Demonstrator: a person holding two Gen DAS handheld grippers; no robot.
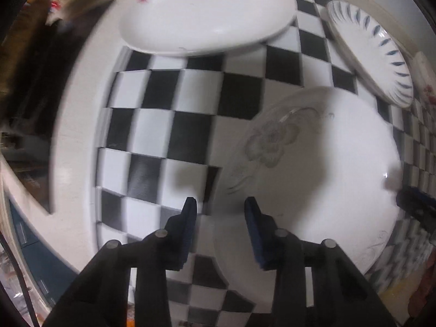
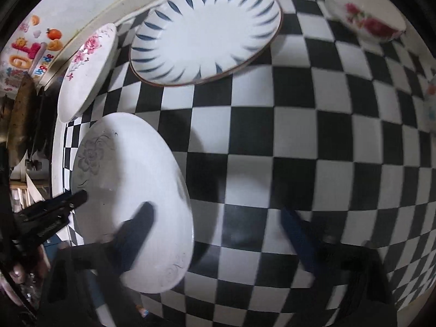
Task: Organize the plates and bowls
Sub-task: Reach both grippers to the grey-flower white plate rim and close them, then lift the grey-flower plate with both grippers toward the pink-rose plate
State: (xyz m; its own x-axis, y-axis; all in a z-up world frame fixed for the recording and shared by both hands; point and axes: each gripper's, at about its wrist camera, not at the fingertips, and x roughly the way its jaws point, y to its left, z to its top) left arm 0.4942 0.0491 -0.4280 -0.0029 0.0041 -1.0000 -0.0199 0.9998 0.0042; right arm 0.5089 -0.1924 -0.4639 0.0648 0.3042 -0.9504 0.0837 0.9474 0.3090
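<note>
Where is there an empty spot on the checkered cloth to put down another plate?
The biggest bare patch of checkered cloth lies right of the grey-flower plate, below the blue-petal plate and the rose bowl. The far-left corner is crowded: the pink-flower plate sits close beside both plates.

Both hand-held grippers [image 1: 220, 204] [image 2: 218, 215] downward (jaws apart)

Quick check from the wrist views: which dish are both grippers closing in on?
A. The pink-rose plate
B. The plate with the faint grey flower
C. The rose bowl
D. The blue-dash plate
B: the grey-flower plate has the left gripper straddling one rim and the right gripper over the opposite rim.
</note>
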